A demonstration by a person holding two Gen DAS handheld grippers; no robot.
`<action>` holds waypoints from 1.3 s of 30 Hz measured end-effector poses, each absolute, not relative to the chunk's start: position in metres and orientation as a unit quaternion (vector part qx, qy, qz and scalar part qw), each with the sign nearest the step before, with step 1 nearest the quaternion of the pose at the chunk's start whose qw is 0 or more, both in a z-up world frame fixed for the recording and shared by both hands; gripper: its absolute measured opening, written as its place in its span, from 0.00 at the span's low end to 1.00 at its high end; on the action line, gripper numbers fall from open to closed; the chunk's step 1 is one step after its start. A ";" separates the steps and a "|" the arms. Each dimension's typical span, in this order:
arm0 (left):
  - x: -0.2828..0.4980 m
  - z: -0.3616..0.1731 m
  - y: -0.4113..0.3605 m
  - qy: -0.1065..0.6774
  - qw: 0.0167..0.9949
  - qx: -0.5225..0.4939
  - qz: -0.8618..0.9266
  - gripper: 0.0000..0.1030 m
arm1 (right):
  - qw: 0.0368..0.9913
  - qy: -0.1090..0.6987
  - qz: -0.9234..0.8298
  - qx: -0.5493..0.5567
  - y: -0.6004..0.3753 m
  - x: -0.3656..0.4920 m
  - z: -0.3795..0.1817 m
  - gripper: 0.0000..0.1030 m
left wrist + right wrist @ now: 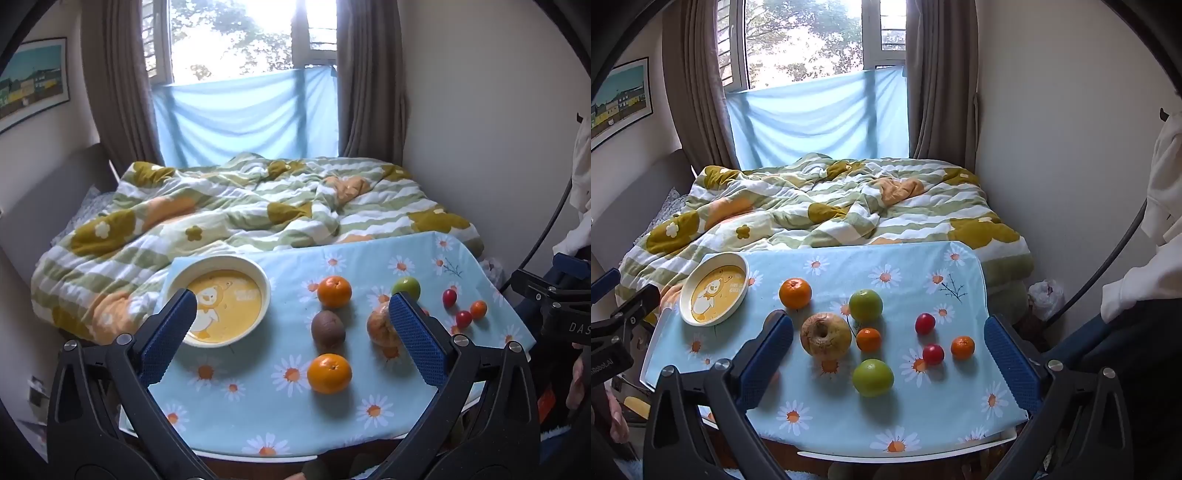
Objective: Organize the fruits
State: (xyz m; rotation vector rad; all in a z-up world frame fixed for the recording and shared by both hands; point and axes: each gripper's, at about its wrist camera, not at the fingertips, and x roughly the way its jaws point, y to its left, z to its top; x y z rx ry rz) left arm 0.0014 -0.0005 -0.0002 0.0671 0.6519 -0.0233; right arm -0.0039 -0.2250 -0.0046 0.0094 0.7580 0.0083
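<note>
Currently, left wrist view: left gripper (291, 317) fingers spread, empty; the bowl (264, 284) sits beside its left finger, two oranges, one kiwi (328, 328) lie between on the counter (258, 417). Right wrist view: right gripper (888, 338) gaping, empty; one apple (826, 339), two green fruits, nearest it.

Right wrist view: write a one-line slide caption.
Open right gripper hovers over fruit scattered on a daisy tablecloth beside an empty plate.
</note>
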 end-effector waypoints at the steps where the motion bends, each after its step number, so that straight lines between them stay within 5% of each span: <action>1: 0.002 0.000 -0.001 0.321 0.946 0.035 -0.007 1.00 | 0.929 0.369 0.005 0.005 -0.225 -0.004 -0.004 1.00; 39: -0.010 0.008 0.006 0.310 0.950 0.022 -0.020 1.00 | 0.932 0.363 0.006 0.011 -0.215 -0.016 -0.002 1.00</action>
